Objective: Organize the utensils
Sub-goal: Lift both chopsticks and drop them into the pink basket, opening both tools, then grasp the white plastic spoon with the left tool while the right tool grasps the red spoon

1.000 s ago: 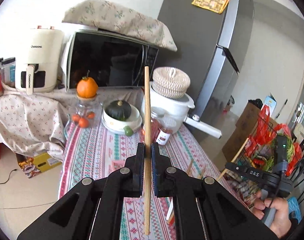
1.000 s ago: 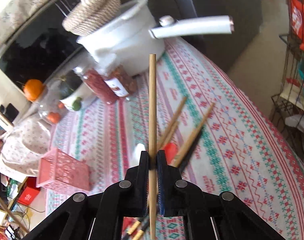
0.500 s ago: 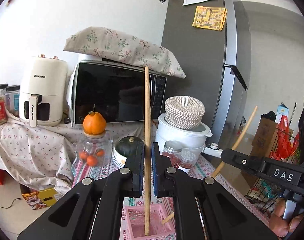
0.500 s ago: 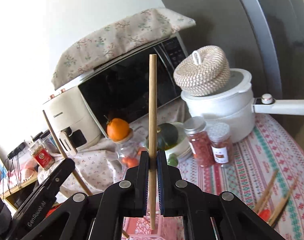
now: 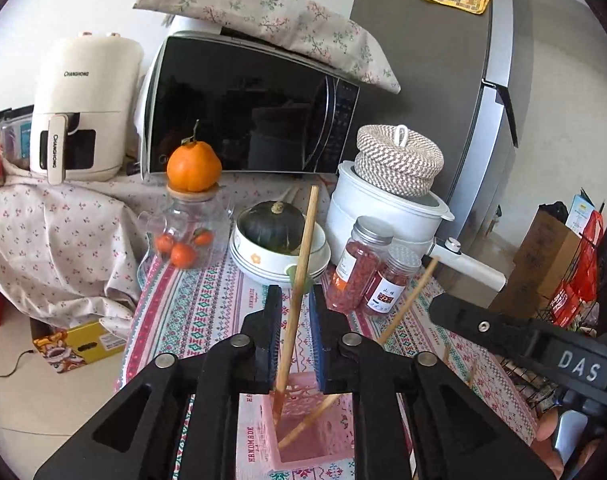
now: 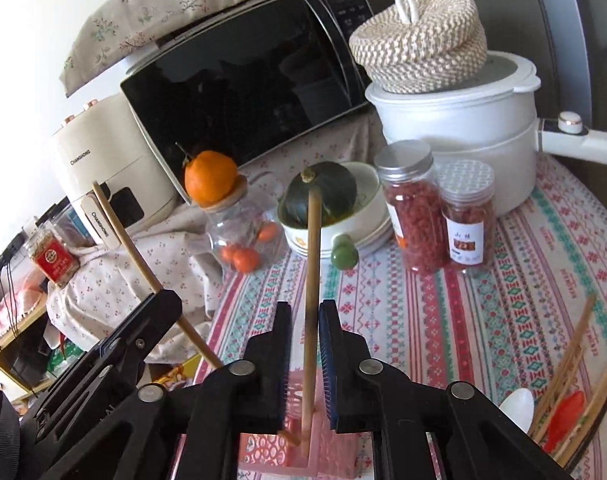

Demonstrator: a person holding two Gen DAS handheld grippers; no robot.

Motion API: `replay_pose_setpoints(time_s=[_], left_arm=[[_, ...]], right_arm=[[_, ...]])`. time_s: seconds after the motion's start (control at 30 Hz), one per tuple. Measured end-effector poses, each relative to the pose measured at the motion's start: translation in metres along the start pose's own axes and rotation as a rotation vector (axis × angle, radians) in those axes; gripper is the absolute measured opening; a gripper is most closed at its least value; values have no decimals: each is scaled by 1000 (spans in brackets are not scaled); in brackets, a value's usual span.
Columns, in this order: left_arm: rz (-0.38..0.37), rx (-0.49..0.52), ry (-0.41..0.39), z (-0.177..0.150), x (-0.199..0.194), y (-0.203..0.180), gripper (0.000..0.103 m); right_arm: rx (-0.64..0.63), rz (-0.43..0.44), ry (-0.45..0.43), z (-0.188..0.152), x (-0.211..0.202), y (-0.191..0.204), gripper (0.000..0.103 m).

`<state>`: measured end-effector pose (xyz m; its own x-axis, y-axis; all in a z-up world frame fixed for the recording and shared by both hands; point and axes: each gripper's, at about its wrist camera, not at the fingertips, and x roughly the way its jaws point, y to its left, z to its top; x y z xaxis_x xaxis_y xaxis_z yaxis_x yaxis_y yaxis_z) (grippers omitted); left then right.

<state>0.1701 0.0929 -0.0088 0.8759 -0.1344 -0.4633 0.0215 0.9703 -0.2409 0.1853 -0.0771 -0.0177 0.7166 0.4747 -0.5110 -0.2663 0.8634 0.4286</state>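
My left gripper (image 5: 295, 332) is open above a pink lattice basket (image 5: 303, 444). A wooden chopstick (image 5: 299, 276) stands loose between its jaws, its tip in the basket. A second chopstick (image 5: 407, 300) leans in the basket towards the right gripper's body (image 5: 523, 344). My right gripper (image 6: 305, 340) is open too, with a chopstick (image 6: 313, 264) free between its jaws and its tip in the basket (image 6: 263, 452). The left gripper (image 6: 115, 364) and its chopstick (image 6: 131, 248) show at the left of the right wrist view. Several chopsticks and spoons (image 6: 567, 392) lie at the right.
On the patterned tablecloth (image 6: 483, 312) stand two spice jars (image 6: 435, 216), bowls with a green squash (image 6: 323, 196), a glass jar topped by an orange (image 6: 239, 220) and a white pot (image 6: 463, 116). A microwave (image 5: 243, 108) and air fryer (image 5: 83, 108) stand behind.
Both grippers have opened and let go of their chopsticks, which now lean in the pink basket. Both views have tilted down towards the table.
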Motion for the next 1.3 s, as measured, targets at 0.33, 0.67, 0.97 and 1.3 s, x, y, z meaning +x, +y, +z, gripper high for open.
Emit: replay_pose_setpoints(time_s=[0.33,0.67,0.97,1.3], left_arm=[[24,-68,59,4,-25,7,74],[31,-17,192,-11,-42,-18,92],[-11,84,342,-44,-47,-58,95],[-103,235,566,-85,-1,-127,95]], right_arm=[[65,27,-81,18,-51,-20,59],[39,-99,-31,11,-80,-46,78],[47,-200,52,-4,-96,-80,83],[75,-309,202,-24,-93,-132,84]])
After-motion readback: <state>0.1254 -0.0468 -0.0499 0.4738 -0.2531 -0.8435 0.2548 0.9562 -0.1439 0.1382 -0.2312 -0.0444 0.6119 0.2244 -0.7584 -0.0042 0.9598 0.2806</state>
